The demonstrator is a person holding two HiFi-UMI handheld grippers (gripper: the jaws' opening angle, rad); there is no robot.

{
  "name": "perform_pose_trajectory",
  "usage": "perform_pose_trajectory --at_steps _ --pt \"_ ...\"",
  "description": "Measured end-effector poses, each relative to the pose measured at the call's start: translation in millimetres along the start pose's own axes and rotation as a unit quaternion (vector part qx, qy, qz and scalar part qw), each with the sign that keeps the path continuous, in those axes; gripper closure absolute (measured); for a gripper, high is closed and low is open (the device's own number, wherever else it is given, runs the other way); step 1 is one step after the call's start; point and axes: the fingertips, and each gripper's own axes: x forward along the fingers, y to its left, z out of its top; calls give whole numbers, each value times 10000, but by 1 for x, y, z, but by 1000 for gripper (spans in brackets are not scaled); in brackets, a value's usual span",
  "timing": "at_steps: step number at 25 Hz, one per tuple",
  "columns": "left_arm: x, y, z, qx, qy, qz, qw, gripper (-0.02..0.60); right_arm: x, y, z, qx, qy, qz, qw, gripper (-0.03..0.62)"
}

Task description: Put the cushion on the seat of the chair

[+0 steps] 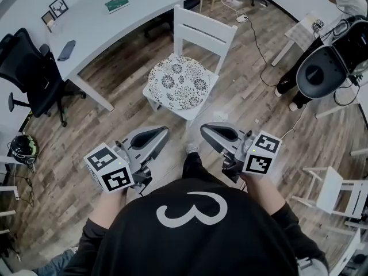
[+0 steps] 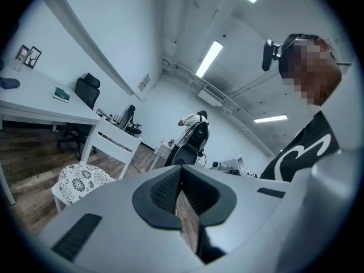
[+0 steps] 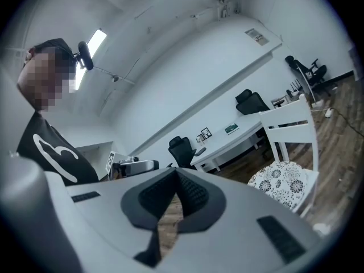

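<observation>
Legs of the chair (image 1: pixel 204 32) mostly hidden under its seat, cushion (image 1: pixel 179 82) on that seat, left hand-held gripper (image 1: pixel 162 133) and right hand-held gripper (image 1: pixel 206 130) pressed together, empty

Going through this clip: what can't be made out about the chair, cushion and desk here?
- Legs of the chair: head view, mostly hidden under the cushion.
- Cushion's underside: hidden in every view.
- Cushion's near edge: gripper views, covered by the left gripper and right gripper.
- Print on the book on the desk: too small.
</observation>
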Motion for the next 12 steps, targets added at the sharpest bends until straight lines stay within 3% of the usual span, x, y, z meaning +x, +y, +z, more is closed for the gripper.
perform_pose_trajectory --at_steps 12 --pt "-14 -9 -4 -13 -133 66 9999 568 -2 13 -4 -28 44 86 9999 586"
